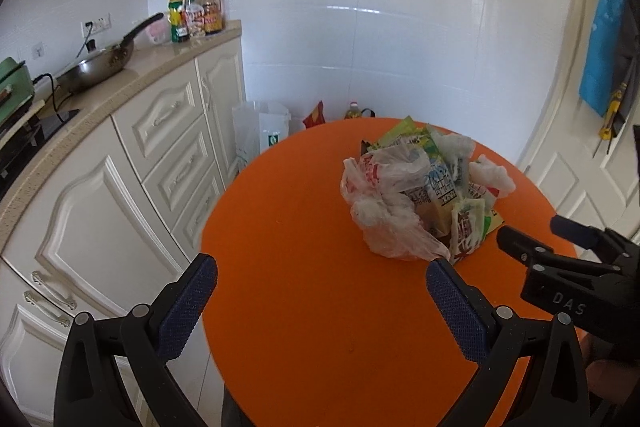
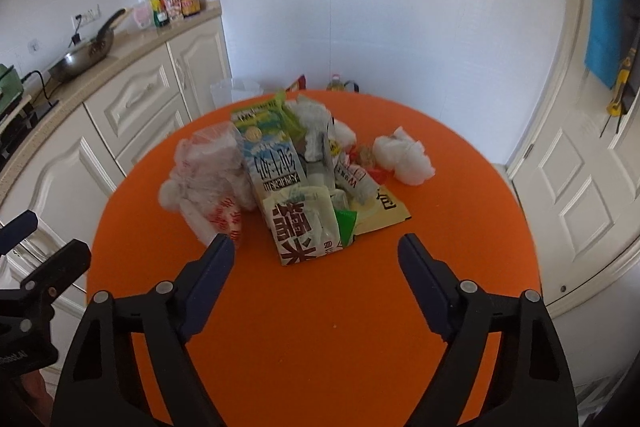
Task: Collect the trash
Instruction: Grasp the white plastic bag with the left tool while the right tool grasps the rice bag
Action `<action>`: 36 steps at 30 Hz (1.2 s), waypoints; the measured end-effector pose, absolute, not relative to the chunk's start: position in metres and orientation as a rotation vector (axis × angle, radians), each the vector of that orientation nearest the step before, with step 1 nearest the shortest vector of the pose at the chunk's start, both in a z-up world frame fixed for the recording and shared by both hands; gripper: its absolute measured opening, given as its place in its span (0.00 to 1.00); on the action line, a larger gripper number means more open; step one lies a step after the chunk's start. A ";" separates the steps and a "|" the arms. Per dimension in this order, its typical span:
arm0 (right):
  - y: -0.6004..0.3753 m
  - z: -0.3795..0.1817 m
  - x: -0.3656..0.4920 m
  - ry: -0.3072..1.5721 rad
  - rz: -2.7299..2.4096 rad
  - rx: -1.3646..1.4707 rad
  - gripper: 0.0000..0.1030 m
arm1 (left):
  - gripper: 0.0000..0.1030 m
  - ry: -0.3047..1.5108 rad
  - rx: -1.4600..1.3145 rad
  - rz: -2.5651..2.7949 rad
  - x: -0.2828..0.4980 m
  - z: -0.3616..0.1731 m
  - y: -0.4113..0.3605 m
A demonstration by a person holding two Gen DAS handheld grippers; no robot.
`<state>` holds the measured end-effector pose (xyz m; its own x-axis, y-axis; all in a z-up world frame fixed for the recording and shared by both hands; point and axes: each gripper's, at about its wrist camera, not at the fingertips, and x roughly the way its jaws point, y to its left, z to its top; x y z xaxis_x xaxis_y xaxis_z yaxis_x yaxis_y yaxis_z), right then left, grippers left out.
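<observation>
Trash [image 2: 296,179] is lying in one loose heap on the round orange table [image 2: 320,327], toward its far side, and none of it is being held, so the collecting is looking barely begun: everything is still waiting to be gathered. The right gripper [image 2: 316,247] is hanging just short of the heap with its jaws standing wide and empty, the nearest wrapper [image 2: 302,227] sitting between and just beyond the tips without touching either. The left gripper [image 1: 320,275] is hovering over bare table with its jaws spread wide and empty too, one tip near the crumpled plastic bag [image 1: 384,203]. Only the right wrist view is showing the whole spread of the heap: the milk carton [image 2: 272,159], the yellow packet [image 2: 384,211] and the white wad of plastic [image 2: 404,155] lying slightly apart. Only the left wrist view is showing more of the kitchen counter [image 1: 132,75], the pan [image 1: 100,63] on it, and a clear bag [image 1: 260,131] standing on the floor beyond the table.
</observation>
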<state>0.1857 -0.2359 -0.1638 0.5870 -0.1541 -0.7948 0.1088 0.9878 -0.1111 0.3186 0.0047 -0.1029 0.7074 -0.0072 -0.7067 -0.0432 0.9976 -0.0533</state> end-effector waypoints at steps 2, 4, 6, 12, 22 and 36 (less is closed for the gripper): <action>-0.241 -0.178 0.196 0.966 -0.146 -0.042 0.77 | 0.99 0.807 -0.075 0.008 0.341 -0.108 0.005; -0.244 -0.195 0.206 1.002 -0.124 -0.037 0.77 | 0.99 0.822 -0.086 -0.004 0.354 -0.113 0.007; -0.246 -0.208 0.215 1.025 -0.119 -0.043 0.76 | 0.99 0.842 -0.097 -0.017 0.372 -0.118 0.010; -0.254 -0.233 0.232 1.051 -0.082 -0.035 0.58 | 0.99 0.871 -0.121 -0.044 0.407 -0.129 0.019; -0.271 -0.229 0.227 1.039 -0.025 0.012 0.56 | 0.99 0.903 -0.096 -0.077 0.467 -0.162 -0.003; -0.280 -0.212 0.209 1.001 0.044 0.088 0.55 | 0.52 0.951 -0.229 -0.161 0.511 -0.216 0.004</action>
